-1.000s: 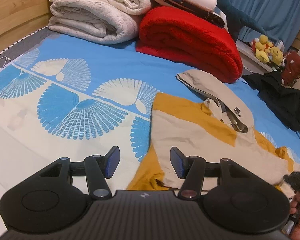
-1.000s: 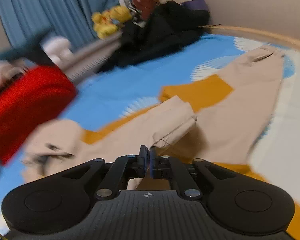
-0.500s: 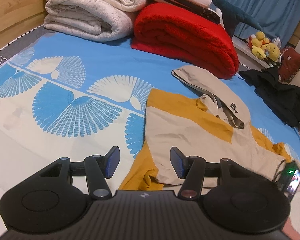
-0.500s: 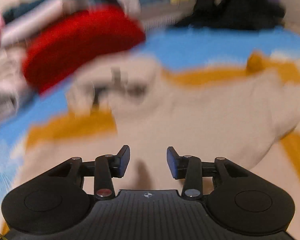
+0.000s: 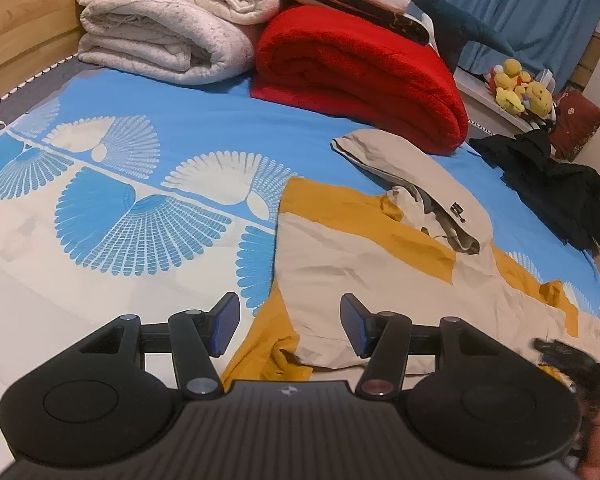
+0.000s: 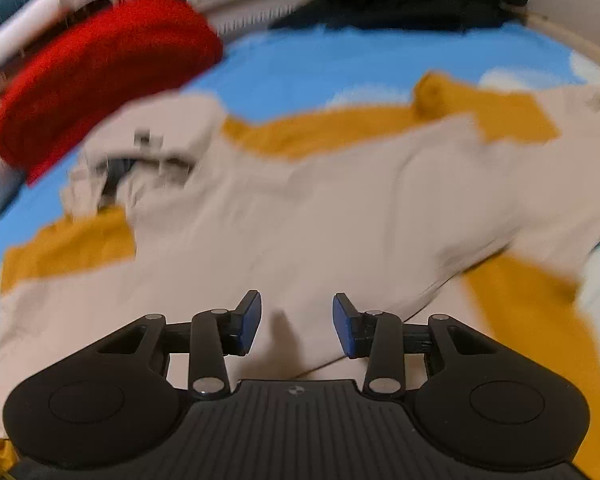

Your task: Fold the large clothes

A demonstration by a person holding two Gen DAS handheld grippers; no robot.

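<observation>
Our left tool (image 5: 288, 326), spread and empty, hangs over the near hem corner of the beige-and-mustard hooded jacket (image 5: 364, 264), which stretches rightward across the bed (image 5: 180, 124) beneath our right tool (image 6: 297, 322), jaws just opened, nothing between them.

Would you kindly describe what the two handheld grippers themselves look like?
Both look alike: the left gripper and right gripper have matte black bodies with two round housings, a ribbed centre plate bearing a small logo, silver pivot pins, and black fingers with blue pads. No cables show.
</observation>
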